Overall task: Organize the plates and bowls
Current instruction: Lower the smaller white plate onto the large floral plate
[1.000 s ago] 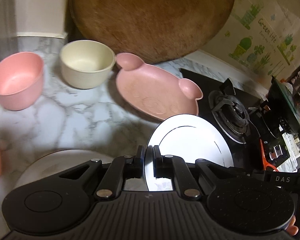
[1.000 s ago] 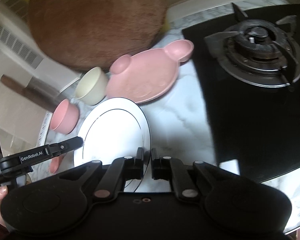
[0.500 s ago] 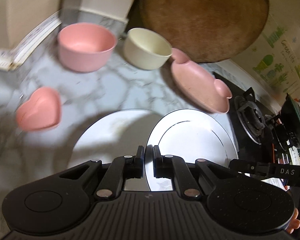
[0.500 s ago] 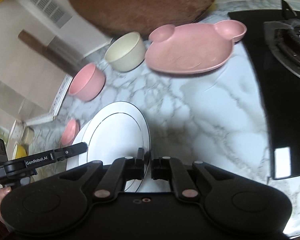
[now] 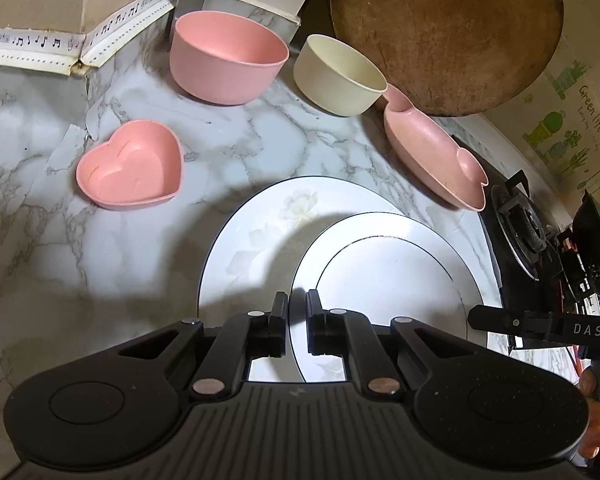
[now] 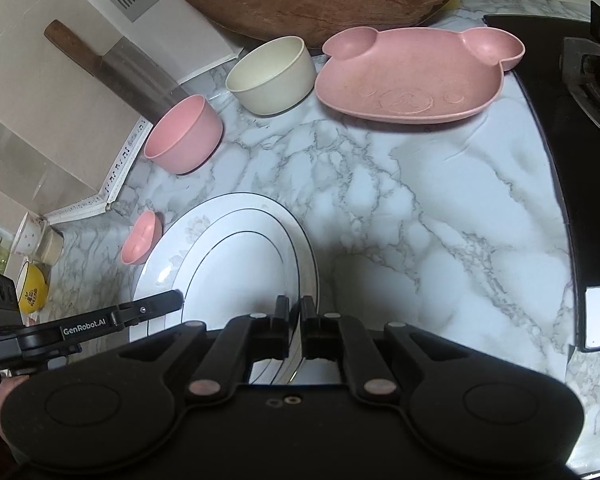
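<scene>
Marble counter (image 5: 40, 240) fills my left wrist view. My left gripper (image 5: 298, 316) is clamped on the near rim of the black-ringed white plate (image 5: 388, 276), which overlaps the floral plate (image 5: 256, 240); whether they touch I cannot tell. Beyond the floral plate sit a heart dish (image 5: 130, 166), pink bowl (image 5: 226, 66) and cream bowl (image 5: 338, 76). In my right wrist view, my right gripper (image 6: 295, 320) pinches the ringed plate's opposite rim; the bear-face plate (image 6: 412, 76) lies far beyond the floral plate.
</scene>
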